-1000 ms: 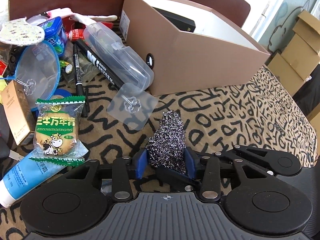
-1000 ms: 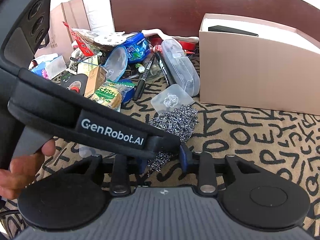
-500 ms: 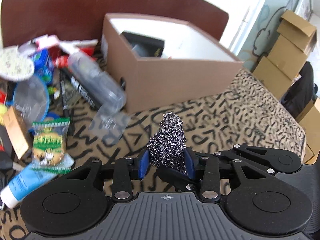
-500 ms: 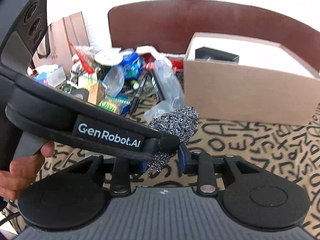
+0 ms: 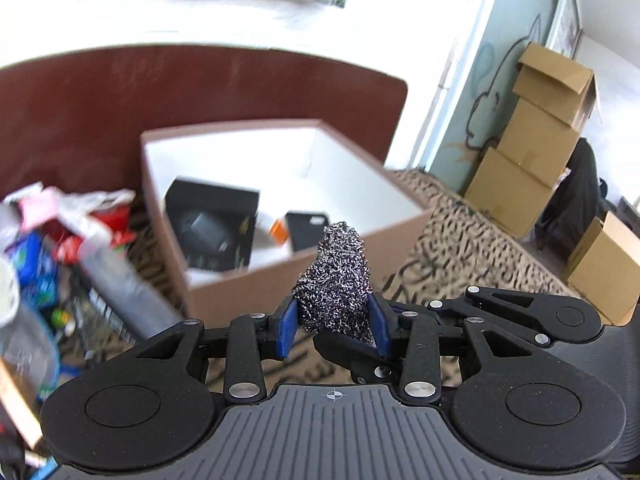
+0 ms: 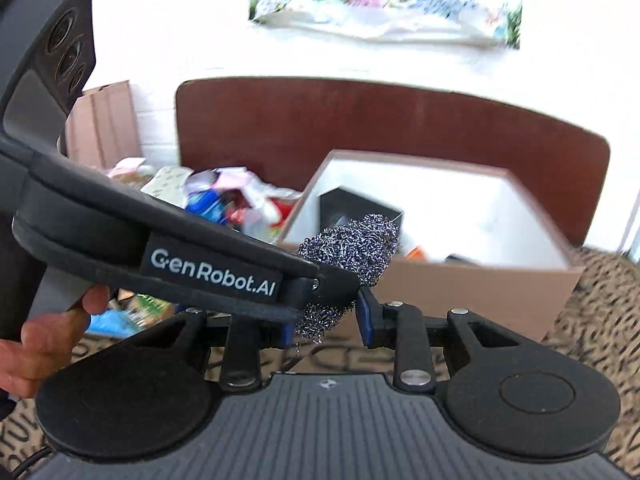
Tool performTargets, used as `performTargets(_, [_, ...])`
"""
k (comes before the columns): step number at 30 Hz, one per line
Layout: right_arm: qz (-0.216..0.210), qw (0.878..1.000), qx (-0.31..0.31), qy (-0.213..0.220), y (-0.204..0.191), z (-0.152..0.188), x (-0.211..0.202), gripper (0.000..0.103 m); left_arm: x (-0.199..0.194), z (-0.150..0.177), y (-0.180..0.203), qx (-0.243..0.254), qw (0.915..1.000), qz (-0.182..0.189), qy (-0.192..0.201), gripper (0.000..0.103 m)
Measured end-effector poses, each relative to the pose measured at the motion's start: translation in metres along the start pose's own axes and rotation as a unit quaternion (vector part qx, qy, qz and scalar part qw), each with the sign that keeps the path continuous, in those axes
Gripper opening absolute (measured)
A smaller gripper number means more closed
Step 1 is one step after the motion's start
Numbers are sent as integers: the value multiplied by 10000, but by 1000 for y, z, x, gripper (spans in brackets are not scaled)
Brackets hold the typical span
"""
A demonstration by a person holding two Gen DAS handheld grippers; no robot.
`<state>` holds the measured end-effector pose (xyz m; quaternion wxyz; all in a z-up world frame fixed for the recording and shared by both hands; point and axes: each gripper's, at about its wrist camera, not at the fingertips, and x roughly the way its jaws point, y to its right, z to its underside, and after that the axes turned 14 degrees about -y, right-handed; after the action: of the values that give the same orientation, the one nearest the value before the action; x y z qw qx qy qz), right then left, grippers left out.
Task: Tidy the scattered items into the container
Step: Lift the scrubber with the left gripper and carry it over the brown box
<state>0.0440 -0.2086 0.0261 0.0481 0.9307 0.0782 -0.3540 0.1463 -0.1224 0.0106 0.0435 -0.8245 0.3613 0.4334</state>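
A grey steel-wool scourer (image 5: 336,276) is off the cloth, held between the blue pads of my left gripper (image 5: 332,320), which is shut on it. My right gripper (image 6: 324,326) is shut on the lower end of the same scourer (image 6: 352,248), crossing the left one; its black finger (image 5: 352,354) shows under the scourer in the left wrist view. The scourer hangs in front of the near wall of the open brown box (image 5: 240,292) (image 6: 460,288). Inside lie a black box (image 5: 212,228), a dark case (image 5: 308,228) and a white-and-orange item (image 5: 276,230).
A blurred heap of packets, pens and a clear case (image 5: 60,248) lies left of the box on the letter-print cloth (image 5: 460,248). A brown board (image 5: 200,92) stands behind. Cardboard boxes (image 5: 540,152) are stacked at the right. A hand (image 6: 44,344) holds the left gripper.
Both grippers have risen together with the scourer and neared the box. The view now looks down into the box, and the heap has slid to the lower left.
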Motion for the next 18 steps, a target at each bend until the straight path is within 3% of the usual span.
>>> performTargets(9, [349, 9993, -47, 135, 45, -35, 11, 35, 27, -57, 16, 171, 9997, 122, 148, 42])
performTargets(18, [462, 9989, -55, -50, 90, -57, 39, 35, 72, -108, 10, 0, 9991, 433, -31, 43])
